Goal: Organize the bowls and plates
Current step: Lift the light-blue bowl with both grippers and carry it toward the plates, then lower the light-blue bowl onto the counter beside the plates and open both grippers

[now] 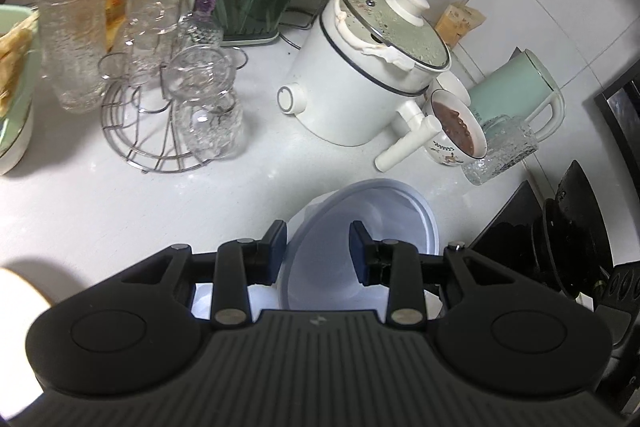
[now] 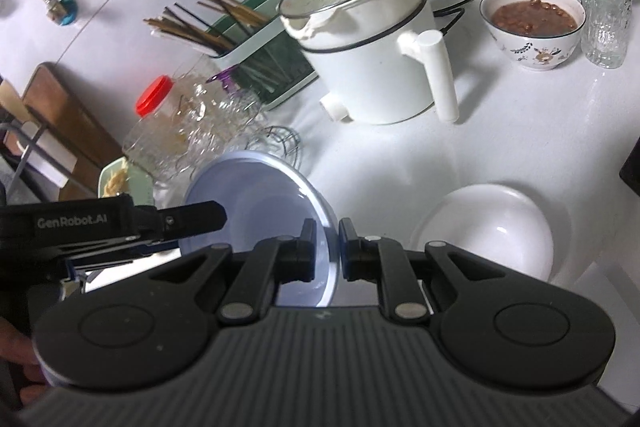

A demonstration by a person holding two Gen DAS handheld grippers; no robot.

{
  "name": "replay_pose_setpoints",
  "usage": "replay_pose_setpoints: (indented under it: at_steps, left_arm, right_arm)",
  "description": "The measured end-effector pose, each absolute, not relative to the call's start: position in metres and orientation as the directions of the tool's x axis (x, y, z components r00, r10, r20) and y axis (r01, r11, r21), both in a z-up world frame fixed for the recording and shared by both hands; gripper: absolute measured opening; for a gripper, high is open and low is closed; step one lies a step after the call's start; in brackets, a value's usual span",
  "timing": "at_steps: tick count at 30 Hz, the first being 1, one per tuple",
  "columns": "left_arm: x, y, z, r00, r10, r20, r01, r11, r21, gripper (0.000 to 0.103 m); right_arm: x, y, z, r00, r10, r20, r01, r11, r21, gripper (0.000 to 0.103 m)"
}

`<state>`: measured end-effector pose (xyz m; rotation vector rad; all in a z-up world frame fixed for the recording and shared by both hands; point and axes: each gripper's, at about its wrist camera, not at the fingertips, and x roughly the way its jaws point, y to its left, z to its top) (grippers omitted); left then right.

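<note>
Gripping the rim of a pale blue bowl (image 2: 256, 195), the right tongs (image 2: 327, 233) are closed almost fully, one pad on each side of the rim. The bowl is tilted, its opening facing left in the right wrist view. The left tongs (image 1: 318, 247) stand at a narrow opening around the same bowl (image 1: 360, 227); the left pad lies outside the wall and the right pad inside. Whether these pads press on the wall cannot be told. In the right wrist view the left tongs (image 2: 216, 213) reach the bowl from the left side.

A white bowl (image 2: 492, 227) rests on the white bench (image 2: 520, 127) just right of the blue bowl. Further back stand a white electric pot (image 2: 380, 67) with a glass lid, a patterned bowl (image 2: 532, 23) of brown food, a chopstick holder (image 2: 264, 67), and a wire rack of glasses (image 1: 176, 99).
</note>
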<state>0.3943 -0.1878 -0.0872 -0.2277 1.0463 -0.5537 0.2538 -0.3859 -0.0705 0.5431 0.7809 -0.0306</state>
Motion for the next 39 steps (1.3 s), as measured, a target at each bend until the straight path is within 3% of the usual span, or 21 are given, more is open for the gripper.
replay_pose_setpoints:
  at_steps: [28,30,35,39]
  left_arm:
    - [0.352,-0.134,-0.142,0.388,-0.356,-0.850,0.134,0.934,-0.330,0.042]
    - [0.352,-0.130,-0.139,0.403,-0.344,-0.848,0.122,0.939,-0.323,0.049]
    - [0.348,-0.124,-0.125,0.438,-0.331,-0.836,0.138,0.943,-0.301,0.051]
    - [0.344,-0.126,-0.111,0.451,-0.344,-0.824,0.180,0.939,-0.293,0.051]
  right_arm:
    - [0.266,-0.331,-0.116,0.561,0.286,-0.777,0.070,0.919,0.389,0.017]
    - [0.265,-0.331,-0.115,0.571,0.263,-0.778,0.083,0.924,0.374,0.026]
    - [0.255,-0.336,-0.105,0.613,0.229,-0.756,0.104,0.925,0.365,0.041]
    - [0.245,-0.337,-0.091,0.654,0.209,-0.727,0.099,0.929,0.356,0.041]
